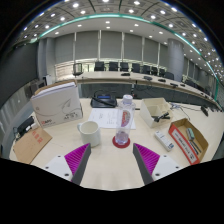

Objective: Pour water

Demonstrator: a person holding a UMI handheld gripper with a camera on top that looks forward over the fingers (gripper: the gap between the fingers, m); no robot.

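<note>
I see a pale beige surface point(110, 165) carrying clutter on both sides. Toward the left stands a large white cardboard box point(56, 102), with a flat brown cardboard piece point(30, 144) lying nearer me beside it. On the right lies a red and white printed carton point(187, 139), and behind it a tan open cardboard box point(158, 108). Further back I make out a row of dark office chairs point(118, 67) along long desks, under a ceiling dotted with round lights point(100, 15).
</note>
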